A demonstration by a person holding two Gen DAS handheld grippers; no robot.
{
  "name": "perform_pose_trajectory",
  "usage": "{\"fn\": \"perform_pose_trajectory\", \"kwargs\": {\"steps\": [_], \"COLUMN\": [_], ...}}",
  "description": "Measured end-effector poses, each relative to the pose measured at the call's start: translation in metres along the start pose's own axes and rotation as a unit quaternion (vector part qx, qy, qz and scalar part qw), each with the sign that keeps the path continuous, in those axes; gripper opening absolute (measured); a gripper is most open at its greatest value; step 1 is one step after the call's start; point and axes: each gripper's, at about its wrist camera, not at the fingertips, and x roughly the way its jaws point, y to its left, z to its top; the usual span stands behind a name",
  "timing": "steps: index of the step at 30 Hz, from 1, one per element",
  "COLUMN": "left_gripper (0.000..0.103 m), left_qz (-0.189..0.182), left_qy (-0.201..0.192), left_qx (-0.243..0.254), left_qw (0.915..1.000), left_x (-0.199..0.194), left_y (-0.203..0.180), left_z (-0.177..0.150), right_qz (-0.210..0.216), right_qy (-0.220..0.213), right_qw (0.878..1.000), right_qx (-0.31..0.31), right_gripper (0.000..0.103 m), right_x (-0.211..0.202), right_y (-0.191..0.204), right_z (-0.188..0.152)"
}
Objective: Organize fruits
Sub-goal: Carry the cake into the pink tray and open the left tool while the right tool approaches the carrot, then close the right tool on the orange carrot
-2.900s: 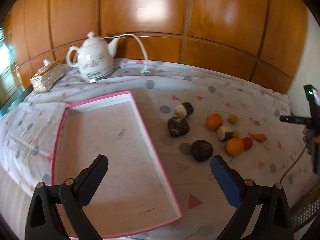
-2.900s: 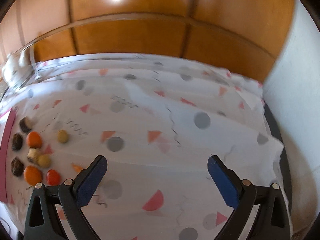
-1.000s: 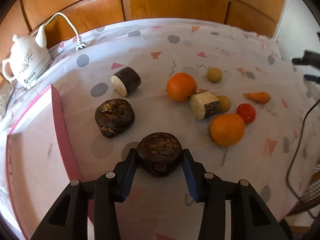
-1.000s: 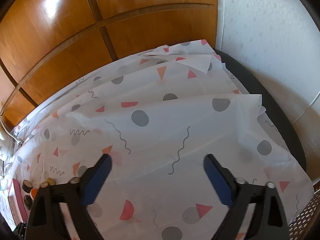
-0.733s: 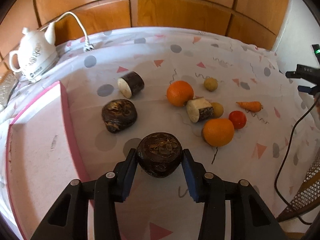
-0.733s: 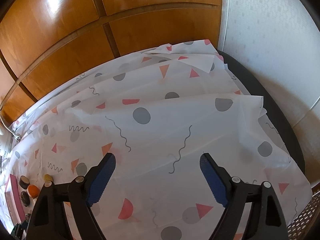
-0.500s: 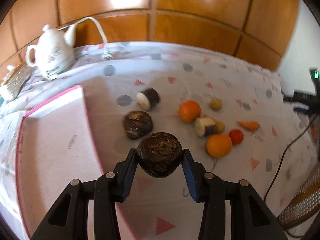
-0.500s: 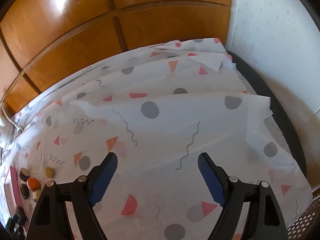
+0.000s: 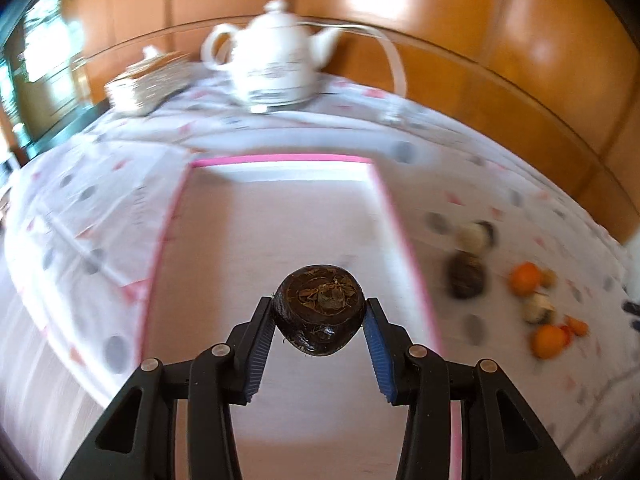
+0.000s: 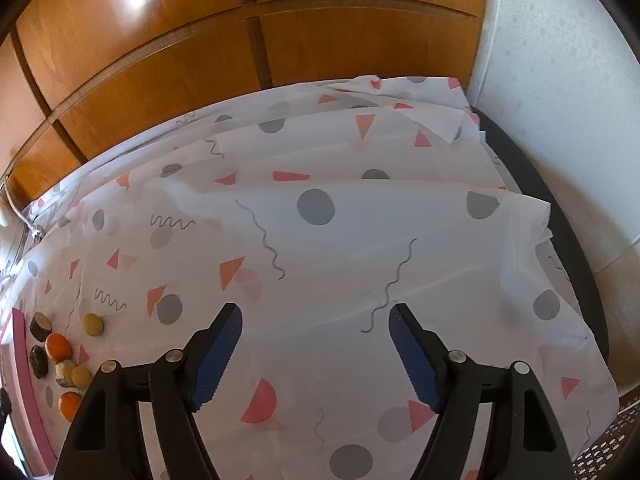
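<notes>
My left gripper (image 9: 320, 316) is shut on a dark brown round fruit (image 9: 319, 309) and holds it above the pink-rimmed tray (image 9: 280, 159). On the cloth to the right lie another dark fruit (image 9: 466, 276), a cut piece (image 9: 474, 234), two oranges (image 9: 525, 279) (image 9: 548, 341) and small fruits. My right gripper (image 10: 316, 336) is open and empty over bare cloth; the fruit pile (image 10: 60, 350) shows at its far left.
A white teapot (image 9: 276, 68) with a cord and a woven box (image 9: 148, 80) stand behind the tray. Wooden panels back the table. The patterned tablecloth (image 10: 320, 208) ends at a dark table edge (image 10: 560, 232) on the right.
My left gripper closed on the dark fruit, lifted it off the cloth and swung left over the tray. My right gripper narrowed slightly and stayed over bare cloth.
</notes>
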Motion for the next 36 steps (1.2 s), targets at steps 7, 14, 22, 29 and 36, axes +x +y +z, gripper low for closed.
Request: {"fn": "perform_pose_trajectory", "kwargs": {"steps": [7,14,22,29,36], "left_gripper": [0.045,0.046,0.046,0.056,0.07], "left_qz": [0.044,0.064,0.072,0.067,0.053], "left_qy": [0.006,0.01,0.009,-0.007,-0.03], "left_qx": [-0.049,-0.071,-0.074,-0.067,-0.064], "left_qw": [0.9978,0.9954,0.9946,0.9954,0.9961], "left_x": [0.009,0.011,0.009,-0.006,-0.03], "left_y": [0.038,0.05,0.052,0.05,0.051], "left_z": [-0.008,-0.015,-0.021,-0.025,-0.028], "right_qz": [0.023,0.06,0.128,0.137,0.111], "right_qy": [0.012,0.019,0.019,0.028,0.039], "right_qw": [0.998,0.991,0.969,0.943,0.926], "right_qx": [-0.058,-0.118,-0.212,-0.301,-0.358], "right_gripper": [0.066,0.048,0.037,0.036,0.036], "right_x": [0.006,0.009,0.001,0.005,0.024], "right_y": [0.026,0.052,0.098,0.137,0.16], "right_z": [-0.007,-0.016,-0.036,-0.06,-0.072]}}
